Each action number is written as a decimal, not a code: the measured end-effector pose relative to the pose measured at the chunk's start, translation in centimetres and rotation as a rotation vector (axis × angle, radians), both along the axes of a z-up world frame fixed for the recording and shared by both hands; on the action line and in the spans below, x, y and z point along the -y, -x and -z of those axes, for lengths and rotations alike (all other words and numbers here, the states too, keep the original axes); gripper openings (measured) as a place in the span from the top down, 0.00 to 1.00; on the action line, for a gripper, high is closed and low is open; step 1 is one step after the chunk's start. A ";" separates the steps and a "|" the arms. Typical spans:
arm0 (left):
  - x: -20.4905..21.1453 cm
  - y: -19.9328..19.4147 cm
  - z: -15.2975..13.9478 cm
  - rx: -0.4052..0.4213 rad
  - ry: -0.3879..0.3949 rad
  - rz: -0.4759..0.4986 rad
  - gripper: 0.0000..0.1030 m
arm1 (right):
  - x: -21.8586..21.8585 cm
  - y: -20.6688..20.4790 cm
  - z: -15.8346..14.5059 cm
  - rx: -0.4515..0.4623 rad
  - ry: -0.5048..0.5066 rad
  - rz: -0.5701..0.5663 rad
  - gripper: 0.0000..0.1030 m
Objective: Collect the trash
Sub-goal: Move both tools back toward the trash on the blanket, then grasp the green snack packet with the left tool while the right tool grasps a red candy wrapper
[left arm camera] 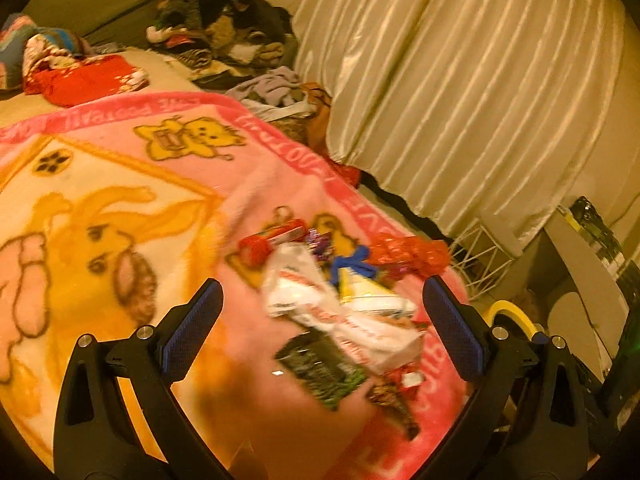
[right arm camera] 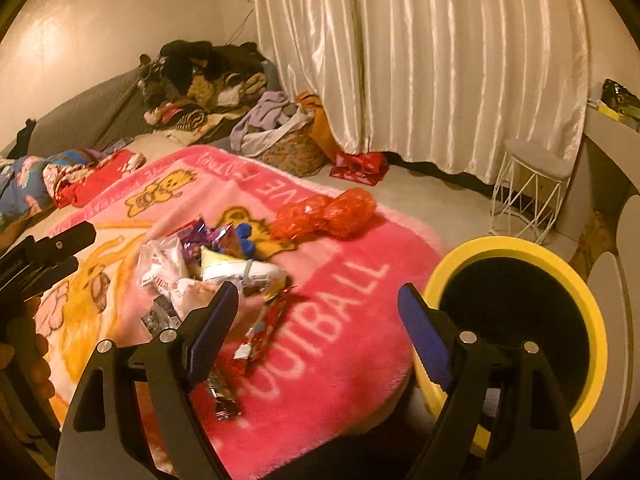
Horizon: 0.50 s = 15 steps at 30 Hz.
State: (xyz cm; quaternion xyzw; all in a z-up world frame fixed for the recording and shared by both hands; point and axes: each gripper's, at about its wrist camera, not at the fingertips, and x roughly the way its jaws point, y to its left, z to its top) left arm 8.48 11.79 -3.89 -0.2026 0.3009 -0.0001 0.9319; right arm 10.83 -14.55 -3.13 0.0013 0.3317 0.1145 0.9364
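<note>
1. Left gripper (left arm camera: 322,308) is hovering over the trash pile (left arm camera: 340,300) with jaws spread wide and nothing between them. Right gripper (right arm camera: 318,308) is doing the same, jaws apart and empty, aimed at the bed's near corner.
2. Trash is sitting in a loose heap on the pink blanket (right arm camera: 340,320), near the bed edge: white crinkled bag (left arm camera: 344,320), dark green wrapper (left arm camera: 320,368), red tube (left arm camera: 272,240), red crumpled plastic (right arm camera: 328,216), blue scrap (left arm camera: 352,264), plus small foil wrappers.
3. Yellow-rimmed bin (right arm camera: 516,320) is standing on the floor just beside the bed corner, mouth open and facing up, close to the right gripper.
4. Judging the stage: nothing is being gripped, so first pick is still pending.
5. Risks I'm seeing:
   - Wrappers are overlapping, so closing on one is likely dragging a neighbour along and dropping it on the way to the bin.
   - Fluffy blanket pile is sitting right under flat wrappers; a low closing pinch is probably snagging fabric instead of foil.
   - Thin slick film is likely slipping out of the pads unless it's bunched first.
   - Pieces near the edge could be getting nudged onto the floor beside the bin rather than into it.
   - Both views are motion-blurred, so small wrappers are hard to tell apart; some may get missed.
</note>
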 end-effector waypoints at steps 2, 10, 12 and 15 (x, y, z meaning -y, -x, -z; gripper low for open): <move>-0.6 0.2 0.5 -0.016 0.007 -0.009 0.11 | -0.8 -0.4 0.6 -0.019 0.012 -0.009 0.23; -2.1 0.3 3.8 -0.109 0.090 0.018 0.33 | -2.7 -2.5 3.2 -0.128 0.013 -0.012 0.33; -2.0 0.0 5.0 -0.144 0.145 0.037 0.39 | -2.8 -3.2 3.9 -0.160 0.004 -0.012 0.37; -1.4 -0.3 6.7 -0.190 0.223 0.072 0.51 | -3.3 -4.0 5.1 -0.208 -0.008 -0.015 0.47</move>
